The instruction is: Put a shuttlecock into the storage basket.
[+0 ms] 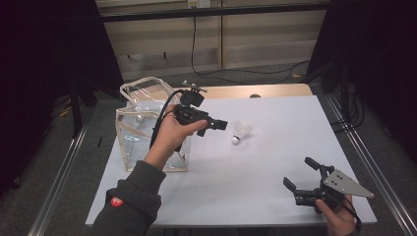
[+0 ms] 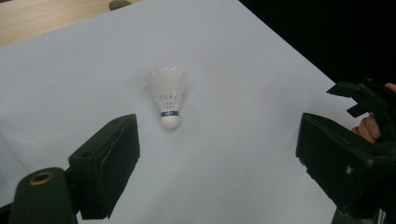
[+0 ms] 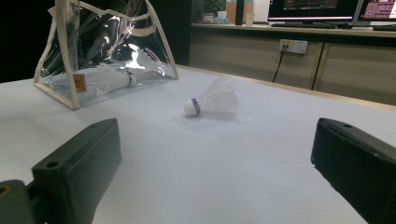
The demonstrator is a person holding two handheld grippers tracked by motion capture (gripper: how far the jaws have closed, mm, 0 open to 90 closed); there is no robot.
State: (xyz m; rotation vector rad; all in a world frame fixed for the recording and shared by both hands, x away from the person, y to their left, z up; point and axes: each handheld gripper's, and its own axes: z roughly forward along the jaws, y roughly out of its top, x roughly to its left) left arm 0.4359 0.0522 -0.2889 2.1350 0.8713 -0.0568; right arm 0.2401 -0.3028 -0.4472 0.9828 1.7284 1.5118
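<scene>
One white shuttlecock (image 1: 241, 132) lies on its side on the white table (image 1: 275, 162), near the middle: rounded cork nose with a thin blue band, flared skirt of fine ribbed mesh or feather, matte. It is clear of both grippers.

Left gripper (image 1: 219, 125) is held above the table just left of the shuttlecock, pointing toward it. Its jaws are spread wide with nothing between them; in the left gripper view the shuttlecock (image 2: 168, 97) lies beyond the blocky black pads.

Right gripper (image 1: 300, 173) is low at the table's near right corner, jaws likewise wide apart and empty, with a grey three-cornered plate on top.

One clear plastic bag (image 1: 140, 123) with cream fabric edging and handles stands at the table's left edge. Its film is glossy and creased. Inside it, in the right gripper view, is a second shuttlecock (image 3: 105, 79).
</scene>
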